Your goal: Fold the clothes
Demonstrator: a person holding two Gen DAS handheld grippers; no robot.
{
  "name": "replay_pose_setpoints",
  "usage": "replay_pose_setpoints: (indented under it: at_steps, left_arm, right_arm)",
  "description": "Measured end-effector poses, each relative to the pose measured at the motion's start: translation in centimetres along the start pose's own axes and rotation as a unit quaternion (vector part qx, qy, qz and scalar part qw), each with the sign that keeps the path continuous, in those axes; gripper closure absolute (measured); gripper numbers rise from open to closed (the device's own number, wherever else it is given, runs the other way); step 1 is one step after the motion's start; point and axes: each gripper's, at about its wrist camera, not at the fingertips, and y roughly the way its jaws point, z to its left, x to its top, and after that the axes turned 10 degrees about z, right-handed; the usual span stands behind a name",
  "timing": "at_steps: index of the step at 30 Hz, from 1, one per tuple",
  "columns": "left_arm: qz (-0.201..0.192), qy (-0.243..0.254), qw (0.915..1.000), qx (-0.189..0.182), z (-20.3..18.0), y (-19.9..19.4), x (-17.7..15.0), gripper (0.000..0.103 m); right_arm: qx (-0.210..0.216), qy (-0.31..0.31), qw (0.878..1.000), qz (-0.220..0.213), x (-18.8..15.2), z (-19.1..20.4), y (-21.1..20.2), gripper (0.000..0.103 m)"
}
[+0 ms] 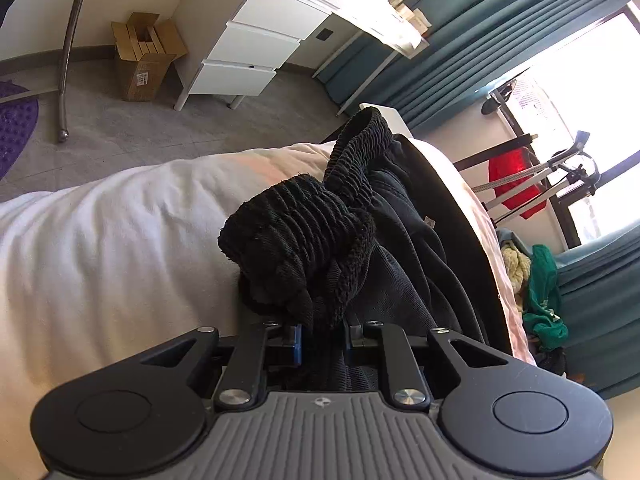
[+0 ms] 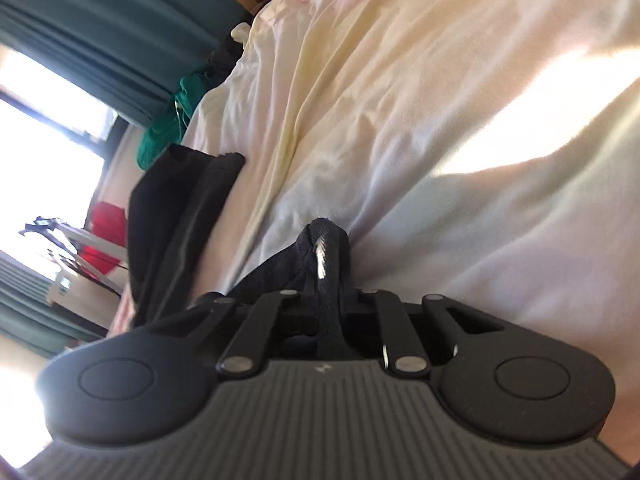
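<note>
The left tool is clamping the ribbed waistband of the black pants, which are lying bunched at centre frame on the white bed. In the right wrist view, the right tool is pinching a dark fold of the same pants at lower centre, the rest trailing toward the left edge. A white dresser and a box are sitting in the upper left of the left wrist view.
</note>
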Motion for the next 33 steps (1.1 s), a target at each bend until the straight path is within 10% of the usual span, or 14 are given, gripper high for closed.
replay_pose_setpoints:
  at_steps: [9, 19, 25, 28, 30, 33]
  left_arm:
    - [-0.017, 0.012, 0.9998, 0.007, -1.1, -0.4, -0.9, 0.085]
    - [-0.005, 0.036, 0.9990, 0.025, -1.2, -1.0, -0.7, 0.084]
    - [0.005, 0.059, 0.9972, 0.045, -0.9, -0.7, -0.7, 0.077]
    - [0.003, 0.075, 0.9957, 0.055, -1.1, -1.2, -0.7, 0.069]
    - [-0.004, 0.092, 0.9935, 0.068, -1.4, -1.9, -0.9, 0.060]
    - [-0.047, 0.124, 0.9871, 0.090, -2.2, -3.9, -1.7, 0.033]
  right_arm:
    - [0.089, -0.091, 0.969, -0.211, -0.5, 4.5, -8.9, 0.097]
    - [-0.071, 0.186, 0.973, -0.114, -2.5, -5.6, -8.7, 0.096]
    - [-0.107, 0.082, 0.980, -0.147, -3.2, -1.8, -9.8, 0.091]
    - [-0.124, 0.030, 0.978, -0.163, -3.5, 0.0, -10.4, 0.068]
    - [-0.135, -0.005, 0.976, -0.173, -3.8, 1.3, -10.7, 0.029]
    - [-0.152, -0.057, 0.969, -0.187, -4.1, 3.1, -11.3, 0.020]
